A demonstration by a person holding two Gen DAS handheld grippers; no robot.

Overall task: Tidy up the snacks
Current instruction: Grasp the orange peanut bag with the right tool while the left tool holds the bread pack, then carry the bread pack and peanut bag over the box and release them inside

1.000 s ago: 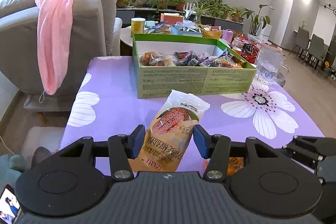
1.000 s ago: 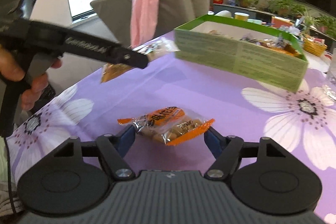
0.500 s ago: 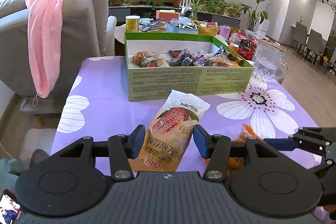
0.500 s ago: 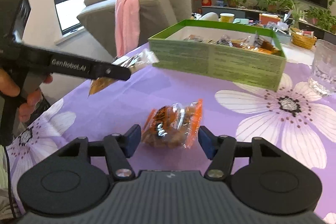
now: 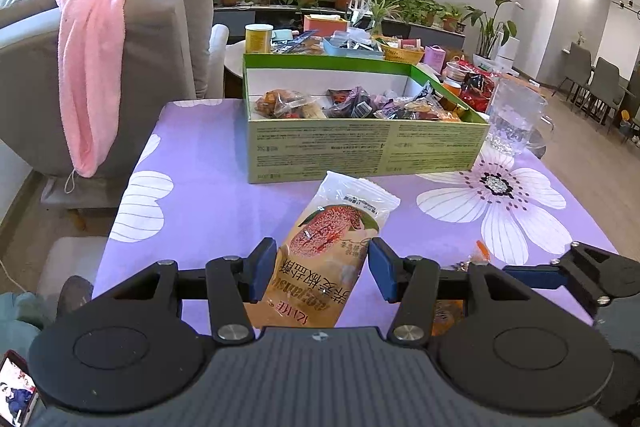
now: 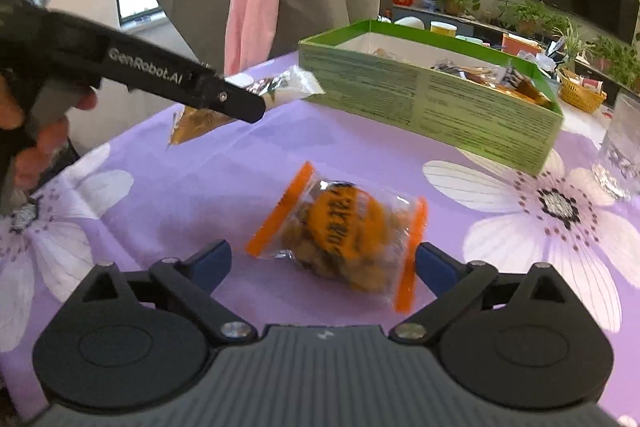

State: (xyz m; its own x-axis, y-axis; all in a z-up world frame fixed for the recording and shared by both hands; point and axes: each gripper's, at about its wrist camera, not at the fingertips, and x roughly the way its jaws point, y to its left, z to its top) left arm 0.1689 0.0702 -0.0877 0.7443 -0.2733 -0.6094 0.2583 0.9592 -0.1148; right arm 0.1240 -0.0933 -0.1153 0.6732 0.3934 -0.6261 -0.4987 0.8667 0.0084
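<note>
My left gripper (image 5: 322,273) is shut on a tan bread packet (image 5: 328,255) with a red-brown picture and holds it above the purple flowered tablecloth (image 5: 200,187). It also shows in the right wrist view (image 6: 256,95), held by the left gripper (image 6: 240,103). My right gripper (image 6: 322,263) is open around a clear orange-ended snack packet (image 6: 340,227), which lies on the cloth between the fingers. A green snack box (image 5: 360,143) with several wrapped snacks stands beyond; it also shows in the right wrist view (image 6: 440,99).
A clear glass (image 5: 514,119) stands right of the box. A grey armchair (image 5: 160,39) with a pink towel (image 5: 88,67) is at the table's left. A side table with jars and baskets (image 5: 340,43) lies behind the box.
My right gripper has closed in on the orange packet, which now lies turned between wider-open fingers. My left gripper has kept hold of the bread packet and drifted slightly.
</note>
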